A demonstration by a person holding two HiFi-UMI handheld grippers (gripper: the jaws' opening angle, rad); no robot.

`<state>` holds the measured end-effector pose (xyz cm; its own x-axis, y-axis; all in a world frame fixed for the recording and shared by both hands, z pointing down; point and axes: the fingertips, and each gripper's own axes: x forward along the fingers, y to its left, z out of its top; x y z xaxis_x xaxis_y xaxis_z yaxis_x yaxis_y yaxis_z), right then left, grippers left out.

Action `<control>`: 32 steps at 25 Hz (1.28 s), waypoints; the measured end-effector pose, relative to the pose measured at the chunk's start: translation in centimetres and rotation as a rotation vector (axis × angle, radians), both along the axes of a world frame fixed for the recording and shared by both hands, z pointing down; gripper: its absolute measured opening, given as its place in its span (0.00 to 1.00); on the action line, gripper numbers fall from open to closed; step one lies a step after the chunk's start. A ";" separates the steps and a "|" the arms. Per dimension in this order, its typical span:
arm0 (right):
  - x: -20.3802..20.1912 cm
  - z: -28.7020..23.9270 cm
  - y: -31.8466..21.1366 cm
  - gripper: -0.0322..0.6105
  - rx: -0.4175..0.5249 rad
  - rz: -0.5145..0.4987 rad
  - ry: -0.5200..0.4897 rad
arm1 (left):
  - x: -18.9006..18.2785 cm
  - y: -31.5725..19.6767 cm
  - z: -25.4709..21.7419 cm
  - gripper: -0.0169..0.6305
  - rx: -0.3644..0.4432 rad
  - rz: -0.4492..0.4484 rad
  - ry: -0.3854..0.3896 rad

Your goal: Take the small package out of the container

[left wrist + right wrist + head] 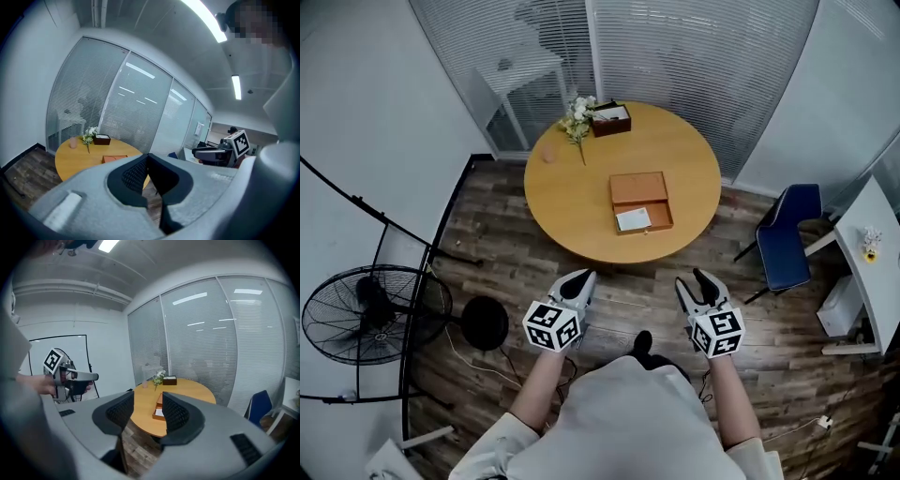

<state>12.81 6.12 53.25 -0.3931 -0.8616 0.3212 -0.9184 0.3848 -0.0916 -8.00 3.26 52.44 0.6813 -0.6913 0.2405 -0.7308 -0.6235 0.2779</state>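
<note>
The small package (633, 219), white and flat, lies inside the open orange container (639, 188), in the half nearest the person, with the lid folded back flat toward 12 o'clock. The container sits on the round wooden table (581, 206), a little off centre toward 5 o'clock. At the table's 11 o'clock edge a dark box (610, 119) stands with a sprig of white flowers (577, 117) just beside it, and a pink cup (547, 156) stands near the 10 o'clock edge.

Both tools are held close to the person's body over the wood floor (487, 239), well apart from the table and from the container. The left tool (579, 281) has its jaws closed together, tips meeting, nothing between them. The right tool (690, 279) has its jaws apart, with only the distant table showing through the gap.

A floor fan (370, 314) stands off at 8 o'clock from the table, and a blue chair (786, 239) at 4 o'clock.
</note>
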 end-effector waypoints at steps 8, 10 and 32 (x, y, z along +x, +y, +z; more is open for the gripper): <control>2.6 2.2 -7.7 0.34 -0.065 -0.082 -0.037 | 2.8 -5.6 1.0 0.05 -0.026 -0.076 -0.015; 2.5 3.0 -9.1 0.34 -0.083 -0.093 -0.036 | 2.8 -6.7 1.5 0.05 -0.038 -0.089 -0.016; -3.4 9.2 -27.1 0.34 -0.240 -0.002 0.034 | -0.1 -28.0 7.5 0.05 -0.122 0.110 -0.061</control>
